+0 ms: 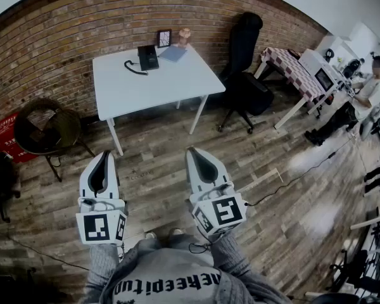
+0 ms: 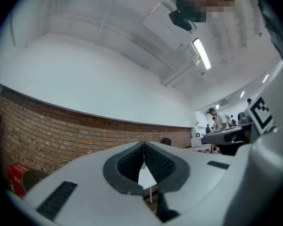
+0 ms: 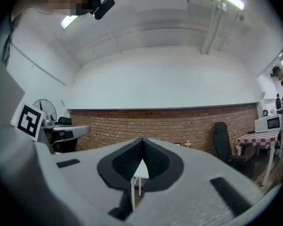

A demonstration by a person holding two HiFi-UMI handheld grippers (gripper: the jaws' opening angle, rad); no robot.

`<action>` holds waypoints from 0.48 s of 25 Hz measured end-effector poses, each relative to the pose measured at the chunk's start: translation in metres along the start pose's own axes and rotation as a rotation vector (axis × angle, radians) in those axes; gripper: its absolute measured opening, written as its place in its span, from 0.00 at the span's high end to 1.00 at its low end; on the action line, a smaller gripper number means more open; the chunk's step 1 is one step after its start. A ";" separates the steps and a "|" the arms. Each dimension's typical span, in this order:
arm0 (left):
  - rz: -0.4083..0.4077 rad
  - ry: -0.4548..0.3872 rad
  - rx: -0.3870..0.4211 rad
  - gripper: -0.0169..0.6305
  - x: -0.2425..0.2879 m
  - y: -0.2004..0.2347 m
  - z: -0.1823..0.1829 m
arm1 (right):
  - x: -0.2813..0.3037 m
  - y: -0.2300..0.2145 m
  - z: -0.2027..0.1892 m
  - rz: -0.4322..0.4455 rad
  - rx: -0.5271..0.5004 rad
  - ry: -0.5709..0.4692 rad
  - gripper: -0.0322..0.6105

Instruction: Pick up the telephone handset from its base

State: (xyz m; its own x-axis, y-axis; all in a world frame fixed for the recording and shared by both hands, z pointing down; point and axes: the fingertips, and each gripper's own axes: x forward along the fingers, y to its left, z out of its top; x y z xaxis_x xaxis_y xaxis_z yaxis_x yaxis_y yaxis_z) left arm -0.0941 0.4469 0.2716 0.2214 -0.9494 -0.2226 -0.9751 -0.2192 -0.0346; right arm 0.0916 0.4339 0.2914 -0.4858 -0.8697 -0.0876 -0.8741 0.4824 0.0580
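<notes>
White worktop (image 1: 158, 84) stands against the brick wall (image 1: 76, 24), legs on a wood-plank floor (image 1: 177, 170). The telephone base (image 1: 149, 58) sits at the worktop's back edge, close to the wall. The handset (image 1: 143, 57) looks seated on the base, though it's too small for us to be sure, and its coiled cord (image 1: 134, 68) loops onto the worktop on the head view's left of the base.

On the other side of the base, also on the worktop:
- a small picture frame (image 1: 164, 38)
- a blue sheet (image 1: 173, 54)
- a little figurine (image 1: 184, 37)

Round the worktop:
- a black office chair (image 1: 244, 43) just beside its right end
- a floor fan (image 1: 44, 128) off its left end, with a red box (image 1: 6, 138) further left
- a checked-cloth table (image 1: 291, 68) with a microwave (image 1: 323, 78), well to its right
- a person (image 1: 367, 97) seated beyond that table

We hold both tongs low over the floor, well short of the worktop and pointing toward it. Left tongs (image 1: 106, 155) have their pads closed together with nothing between them. Right tongs (image 1: 194, 151) are the same, pads meeting at the tip and empty. Neither touches the worktop or the phone.
</notes>
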 end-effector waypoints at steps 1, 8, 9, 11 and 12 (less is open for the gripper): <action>-0.006 -0.001 0.001 0.96 0.000 0.000 0.000 | 0.001 0.001 0.000 -0.001 0.001 0.000 0.94; -0.058 0.000 -0.044 0.96 0.004 0.003 -0.008 | 0.009 0.005 -0.005 -0.010 0.010 -0.008 0.94; -0.056 -0.001 -0.041 0.96 0.005 0.006 -0.009 | 0.011 0.006 -0.006 -0.010 0.011 -0.009 0.94; -0.055 -0.006 -0.021 0.96 0.006 0.010 -0.009 | 0.014 0.007 -0.008 -0.012 0.013 -0.008 0.94; -0.056 -0.009 -0.011 0.96 0.007 0.011 -0.008 | 0.016 0.007 -0.009 -0.013 0.015 -0.007 0.94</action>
State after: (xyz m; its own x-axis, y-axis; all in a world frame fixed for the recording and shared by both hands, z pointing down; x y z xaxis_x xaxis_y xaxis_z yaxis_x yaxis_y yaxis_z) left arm -0.1031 0.4361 0.2779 0.2753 -0.9336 -0.2292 -0.9609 -0.2744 -0.0364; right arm 0.0776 0.4229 0.2992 -0.4740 -0.8754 -0.0952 -0.8805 0.4722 0.0418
